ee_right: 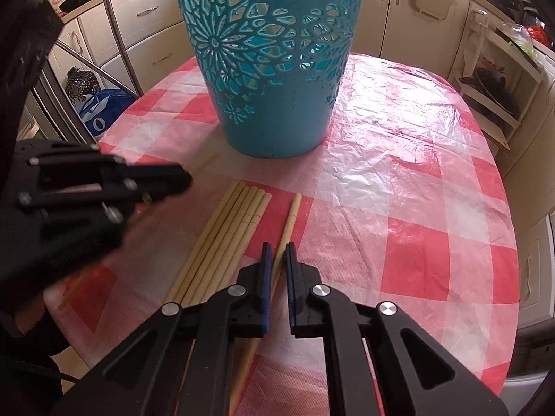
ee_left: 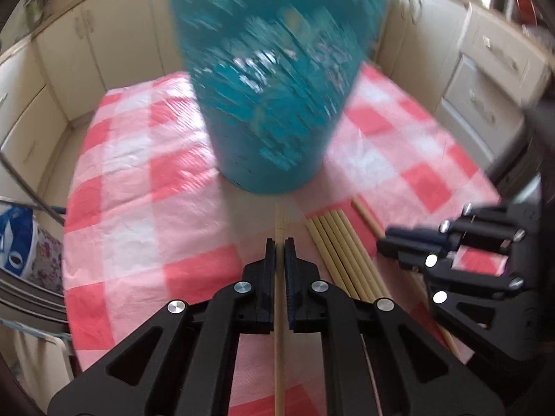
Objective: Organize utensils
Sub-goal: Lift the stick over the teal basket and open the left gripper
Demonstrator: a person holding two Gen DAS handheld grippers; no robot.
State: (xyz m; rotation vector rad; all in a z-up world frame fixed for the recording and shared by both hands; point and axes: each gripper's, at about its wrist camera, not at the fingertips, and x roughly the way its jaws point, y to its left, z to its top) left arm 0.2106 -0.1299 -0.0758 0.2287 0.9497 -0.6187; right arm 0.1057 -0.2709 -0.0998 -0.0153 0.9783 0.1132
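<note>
A tall teal cut-out basket (ee_right: 274, 66) stands on the checked table; it is blurred in the left wrist view (ee_left: 274, 83). My left gripper (ee_left: 280, 242) is shut on a single wooden chopstick (ee_left: 279, 329) that runs between its fingers toward the basket. A bundle of several chopsticks (ee_left: 341, 256) lies beside it, also in the right wrist view (ee_right: 225, 239). My right gripper (ee_right: 277, 246) straddles a separate lone chopstick (ee_right: 289, 222) with its jaws narrowly apart, not clamped. The left gripper shows blurred at the left in the right wrist view (ee_right: 184, 180).
The red and white checked tablecloth (ee_right: 416, 180) covers a rounded table with edges close at left and right. Cream kitchen cabinets (ee_left: 79, 45) ring the table. A blue bag (ee_right: 100, 111) and a metal stand sit beside the left edge. A white rack (ee_right: 492, 79) stands at right.
</note>
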